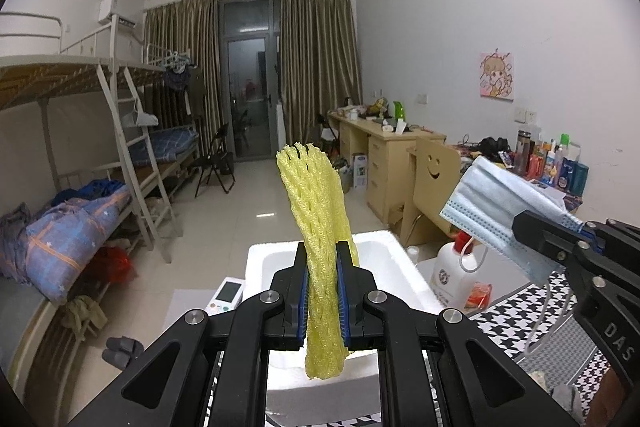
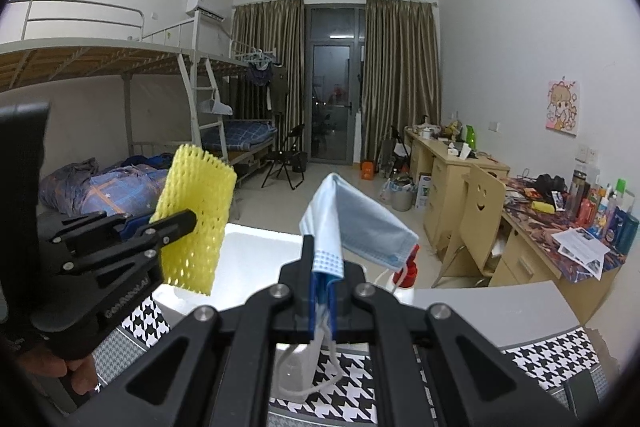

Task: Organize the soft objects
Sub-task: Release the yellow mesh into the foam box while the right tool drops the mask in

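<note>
On the far left of the left wrist view stands the bunk bed (image 1: 80, 99), with a rumpled blue checked quilt (image 1: 68, 227) on its lower bunk. To the right of it, and nearer to us, our left tool (image 1: 323, 291) is clenched on the yellow foam net sleeve (image 1: 316, 227): its blue pads press the sleeve from both sides, the upper end rising above the fingers and the lower end hanging beneath them. The sleeve is held over the white foam box (image 1: 384, 263), which we take as our landmark. Just right of the box stands a white bottle with a red cap (image 1: 452, 271) beside a small orange packet (image 1: 478, 295). Right of the box and above it, our right tool (image 2: 326, 291) grips the blue face mask (image 1: 496, 211) by one edge, its jaws fully closed on the fabric; the mask droops to the right and its white ear loops (image 2: 304, 379) dangle below the fingers. Under the tools, on the near side of the box, the desk (image 1: 532, 311) is covered by a black and white houndstooth cloth. Well beyond the box, along the right wall, a wooden chair with a smiling face cut in its back (image 1: 434, 175) stands at a cluttered surface.
</note>
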Action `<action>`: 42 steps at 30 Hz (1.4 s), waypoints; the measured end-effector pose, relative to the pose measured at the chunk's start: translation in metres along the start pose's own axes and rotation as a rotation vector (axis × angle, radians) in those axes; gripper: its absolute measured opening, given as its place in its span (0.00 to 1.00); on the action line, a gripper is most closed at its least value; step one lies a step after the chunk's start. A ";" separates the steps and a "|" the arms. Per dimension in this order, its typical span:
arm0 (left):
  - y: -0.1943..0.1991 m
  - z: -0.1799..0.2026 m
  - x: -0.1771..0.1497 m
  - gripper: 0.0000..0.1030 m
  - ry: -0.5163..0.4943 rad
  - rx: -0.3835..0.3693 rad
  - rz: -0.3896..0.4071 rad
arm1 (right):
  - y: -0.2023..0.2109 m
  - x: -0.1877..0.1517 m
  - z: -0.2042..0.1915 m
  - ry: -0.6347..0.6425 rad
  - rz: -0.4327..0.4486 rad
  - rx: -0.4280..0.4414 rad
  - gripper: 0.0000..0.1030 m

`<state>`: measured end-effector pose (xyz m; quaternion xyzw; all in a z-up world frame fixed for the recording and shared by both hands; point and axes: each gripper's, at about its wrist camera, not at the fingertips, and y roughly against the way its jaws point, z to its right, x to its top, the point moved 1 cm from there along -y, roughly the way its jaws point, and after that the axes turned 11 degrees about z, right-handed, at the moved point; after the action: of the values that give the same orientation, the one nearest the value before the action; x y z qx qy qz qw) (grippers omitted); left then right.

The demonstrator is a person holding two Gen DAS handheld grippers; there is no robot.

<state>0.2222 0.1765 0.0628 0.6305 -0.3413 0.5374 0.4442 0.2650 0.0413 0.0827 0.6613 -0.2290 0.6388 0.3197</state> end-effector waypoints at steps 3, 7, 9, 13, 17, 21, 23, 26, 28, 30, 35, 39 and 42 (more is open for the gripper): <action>-0.008 -0.004 -0.006 0.12 0.009 0.003 -0.024 | -0.006 -0.001 -0.002 0.010 -0.007 0.000 0.07; -0.019 -0.006 -0.011 0.12 0.017 -0.002 -0.064 | -0.011 -0.002 -0.004 0.016 -0.017 -0.001 0.07; -0.022 -0.007 -0.013 0.12 0.017 -0.003 -0.076 | -0.012 -0.002 -0.004 0.017 -0.020 -0.001 0.07; -0.033 -0.009 -0.017 0.12 0.018 -0.014 -0.095 | -0.010 -0.002 -0.005 0.020 -0.023 -0.001 0.07; -0.043 -0.007 -0.022 0.12 0.020 -0.029 -0.125 | -0.009 -0.001 -0.006 0.022 -0.024 -0.002 0.07; -0.054 -0.009 -0.028 0.32 0.022 -0.039 -0.178 | -0.010 -0.002 -0.007 0.024 -0.027 -0.006 0.07; -0.054 -0.013 -0.027 0.56 0.028 -0.023 -0.179 | -0.010 -0.002 -0.006 0.023 -0.033 -0.010 0.07; -0.044 -0.015 -0.023 0.83 0.006 0.004 -0.141 | -0.007 -0.001 -0.006 0.018 -0.030 -0.012 0.07; -0.035 -0.015 -0.020 0.87 -0.010 0.020 -0.113 | -0.006 0.001 -0.007 0.016 -0.027 -0.011 0.07; -0.028 -0.018 -0.017 0.91 -0.003 0.026 -0.102 | -0.005 0.004 -0.009 0.018 -0.021 -0.008 0.07; -0.010 -0.032 -0.011 0.95 0.013 0.067 -0.055 | -0.008 0.008 -0.014 0.011 -0.024 0.017 0.07; 0.002 -0.047 -0.007 0.98 0.033 0.092 -0.026 | -0.015 0.008 -0.022 0.015 -0.036 0.036 0.07; 0.004 -0.052 -0.009 0.98 0.035 0.083 -0.041 | -0.019 0.008 -0.027 0.023 -0.033 0.046 0.07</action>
<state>0.1972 0.2231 0.0563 0.6456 -0.2980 0.5528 0.4345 0.2602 0.0741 0.0875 0.6649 -0.1997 0.6459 0.3176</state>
